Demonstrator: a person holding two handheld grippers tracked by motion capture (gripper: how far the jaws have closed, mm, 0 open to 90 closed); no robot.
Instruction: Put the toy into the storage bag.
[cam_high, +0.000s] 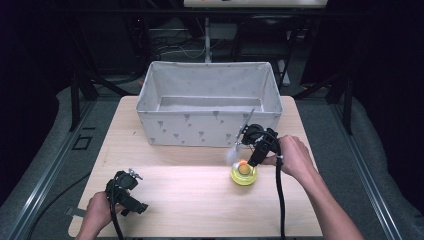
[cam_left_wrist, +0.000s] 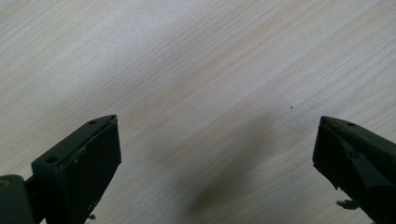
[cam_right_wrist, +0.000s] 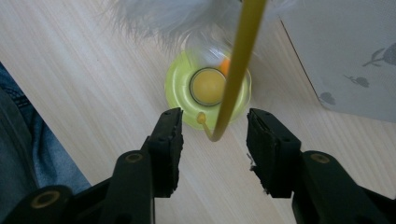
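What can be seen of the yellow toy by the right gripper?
The toy is a round, translucent yellow-green plastic base lying flat on the wooden table, near the fabric bin's front wall. A yellow ball sits in its middle ring, with a bit of orange beside it. A thin yellow wand rises from its edge to a white feathery tuft. The right gripper has its jaws on either side of the wand, not pressing it.

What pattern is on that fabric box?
Pale grey fabric box with small grey tulip-like flower prints, clearest in the high view.

toy base (cam_high: 243, 175) before fabric bin (cam_high: 208, 103)
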